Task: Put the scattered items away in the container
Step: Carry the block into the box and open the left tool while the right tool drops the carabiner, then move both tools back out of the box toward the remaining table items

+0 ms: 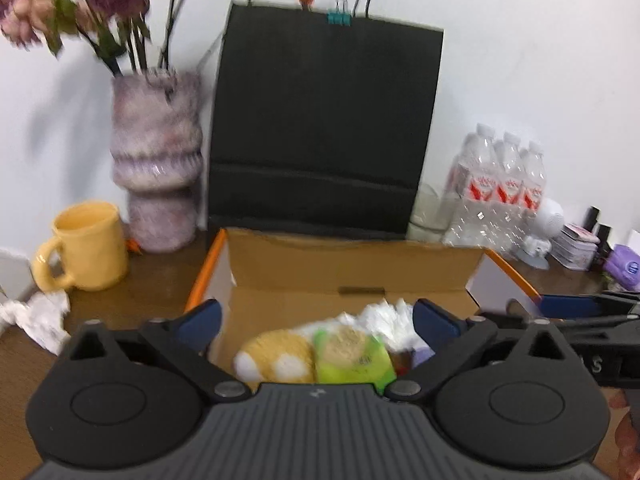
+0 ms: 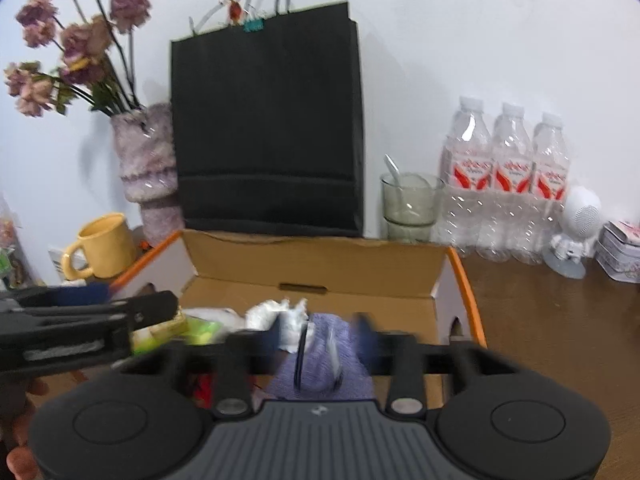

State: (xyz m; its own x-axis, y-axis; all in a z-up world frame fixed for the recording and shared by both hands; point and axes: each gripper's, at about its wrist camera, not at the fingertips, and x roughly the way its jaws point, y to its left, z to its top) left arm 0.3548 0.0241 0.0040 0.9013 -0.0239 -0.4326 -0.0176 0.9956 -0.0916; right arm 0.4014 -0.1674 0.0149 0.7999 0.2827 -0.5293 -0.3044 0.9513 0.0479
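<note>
Here the cardboard box fills the lower middle of both views, open, with its orange-edged flaps out to either side. In the left wrist view the left gripper hangs over the box with its blue-padded fingers spread wide and nothing between them. Below them in the box lie a yellow and white plush item, a green packet and white crumpled plastic.

In the right wrist view, low centre, the right gripper has its fingers drawn in on a purple item above the box; motion blur smears the contact.

Behind the box stands a black paper bag, close against its rear wall. At left are a mottled vase of dried flowers and a yellow mug; crumpled white tissue lies on the desk beside the box. At right sit a glass with a spoon and three water bottles.
</note>
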